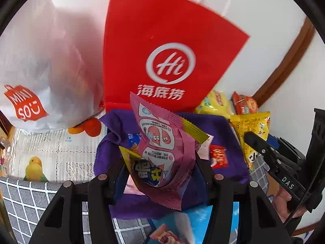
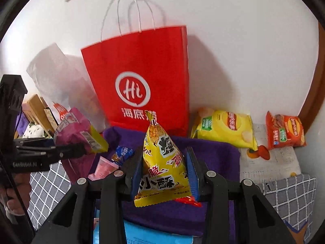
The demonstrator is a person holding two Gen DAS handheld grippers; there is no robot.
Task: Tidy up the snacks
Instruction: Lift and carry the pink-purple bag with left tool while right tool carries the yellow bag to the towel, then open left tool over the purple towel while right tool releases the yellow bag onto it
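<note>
- The left claw (image 1: pixel 160 162) pinches a bunch of snack packets, a pink packet (image 1: pixel 162 142) at the front and a yellow-edged one pressed behind it, held above a purple fabric bin (image 1: pixel 229 134).
- The right claw (image 2: pixel 164 170) pinches a yellow triangular snack packet (image 2: pixel 162 162) between its blue pads (image 2: pixel 192 172), also over the purple bin (image 2: pixel 213 148).
- A red paper bag (image 2: pixel 142 77) with white handles stands upright behind the bin, against the wall; a white plastic bag (image 1: pixel 40 65) slumps beside it.
- A yellow crisp bag (image 2: pixel 225 128) and an orange crisp bag (image 2: pixel 284 130) lie on the worktop (image 2: pixel 270 162), off to one side of the bin and apart from it.
- A few small packets already lie inside the bin.
- Likely risk: the left claw grips several slippery packets at once, so the back one could slide out and fall outside the bin.
- Likely risk: both claws hang close together over the same opening, so they could knock each other or one another's packets on release.
- Likely risk: the bin's soft wall is folded inward on one side, and a dropped packet could catch on it and tip out.
</note>
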